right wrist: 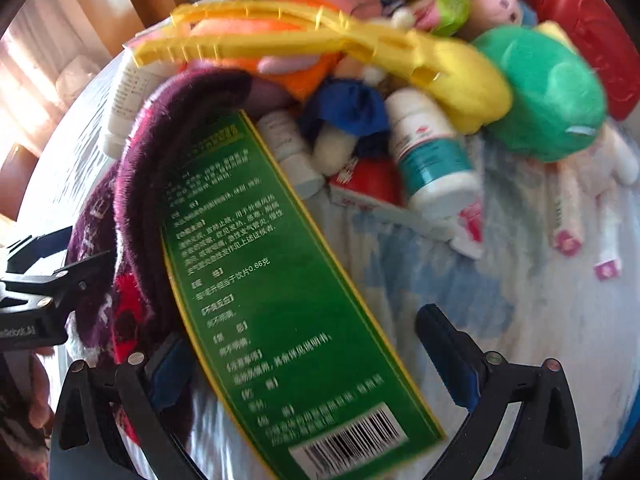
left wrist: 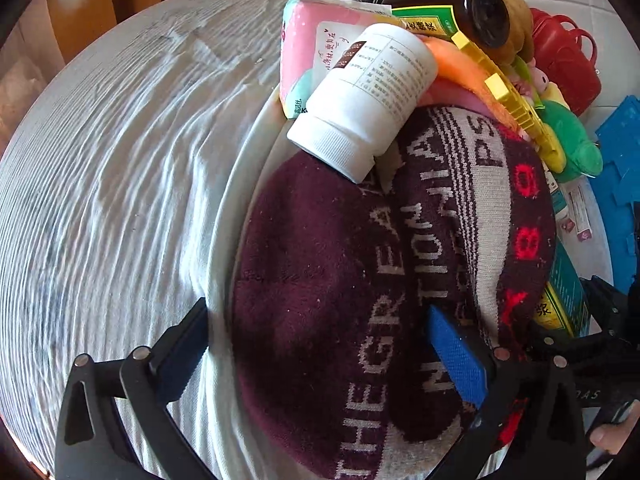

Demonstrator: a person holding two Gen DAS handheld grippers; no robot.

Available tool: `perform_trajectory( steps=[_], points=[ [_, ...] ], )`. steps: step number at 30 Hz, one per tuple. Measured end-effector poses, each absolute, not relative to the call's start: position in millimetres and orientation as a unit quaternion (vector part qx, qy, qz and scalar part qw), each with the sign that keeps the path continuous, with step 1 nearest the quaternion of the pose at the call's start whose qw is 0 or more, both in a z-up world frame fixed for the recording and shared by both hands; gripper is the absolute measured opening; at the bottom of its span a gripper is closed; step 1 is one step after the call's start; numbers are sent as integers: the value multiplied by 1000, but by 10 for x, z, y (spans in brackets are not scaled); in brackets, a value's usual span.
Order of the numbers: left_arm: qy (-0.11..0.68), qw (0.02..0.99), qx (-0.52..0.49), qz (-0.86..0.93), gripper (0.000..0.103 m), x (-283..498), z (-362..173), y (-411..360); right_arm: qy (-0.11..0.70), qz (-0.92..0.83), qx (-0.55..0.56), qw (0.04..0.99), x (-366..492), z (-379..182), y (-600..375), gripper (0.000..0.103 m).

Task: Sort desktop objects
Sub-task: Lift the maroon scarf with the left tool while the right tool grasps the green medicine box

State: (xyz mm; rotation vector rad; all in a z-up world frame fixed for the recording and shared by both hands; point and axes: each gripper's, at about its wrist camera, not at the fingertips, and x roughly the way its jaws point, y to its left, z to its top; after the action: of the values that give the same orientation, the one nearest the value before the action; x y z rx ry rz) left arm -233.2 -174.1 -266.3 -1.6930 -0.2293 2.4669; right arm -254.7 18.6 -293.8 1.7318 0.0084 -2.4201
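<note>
- The left tongs [left wrist: 320,344] stand wide apart over a maroon knit hat [left wrist: 360,280]; one blue pad lies against the knit, the other sits out over the white rim [left wrist: 240,184] of the basin that holds the pile, and nothing is gripped.
- The hat lies in the near part of the basin, on the wood-grain table [left wrist: 112,160].
- A white bottle [left wrist: 364,96] lies on its side at the hat's far edge, its cap toward the hat, resting on a pink packet [left wrist: 304,40].
- Behind it are a brown bottle [left wrist: 480,12], a yellow plastic piece [left wrist: 504,92], a green plush [left wrist: 572,140] and a red plastic piece [left wrist: 568,56].
- The right tongs [right wrist: 316,360] are also spread wide, either side of a green box [right wrist: 272,280]; the pads do not press on it.
- The box leans slantwise against the hat's edge [right wrist: 168,152], barcode end nearest the camera.
- Beyond the box lie a teal-banded bottle [right wrist: 432,152] and a blue cloth [right wrist: 352,108].
</note>
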Motion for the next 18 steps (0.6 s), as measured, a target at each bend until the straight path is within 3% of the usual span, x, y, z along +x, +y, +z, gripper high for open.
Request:
perform_trajectory(
  steps=[1, 3, 5, 6, 8, 10, 14, 18],
  points=[
    [-76, 68, -563, 820, 103, -2325, -2657, -1733, 4, -814, 576, 81, -2539, -2939, 185, 103],
    [-82, 74, -563, 819, 92, -2308, -2615, -1705, 3, -820, 567, 80, -2519, -2939, 192, 103],
    [-92, 90, -563, 817, 65, -2275, -2552, -1672, 17, -815, 573, 81, -2519, -2943, 168, 103],
    [-82, 84, -559, 821, 61, -2251, -2511, -1647, 22, -809, 582, 73, -2526, -2945, 166, 103],
    [-56, 71, -548, 832, 44, -2198, -2432, -1601, 19, -819, 569, 75, -2458, -2863, 159, 83],
    [-28, 48, -538, 841, 30, -2140, -2346, -1564, 34, -830, 551, 87, -2349, -2771, 77, 70],
    [-12, 27, -523, 852, 22, -2086, -2202, -1623, 28, -840, 531, 111, -2118, -2511, 15, 57],
    [-13, 18, -505, 863, 20, -1962, -1950, -1679, 31, -851, 511, 116, -1857, -2181, 89, 53]
  ],
)
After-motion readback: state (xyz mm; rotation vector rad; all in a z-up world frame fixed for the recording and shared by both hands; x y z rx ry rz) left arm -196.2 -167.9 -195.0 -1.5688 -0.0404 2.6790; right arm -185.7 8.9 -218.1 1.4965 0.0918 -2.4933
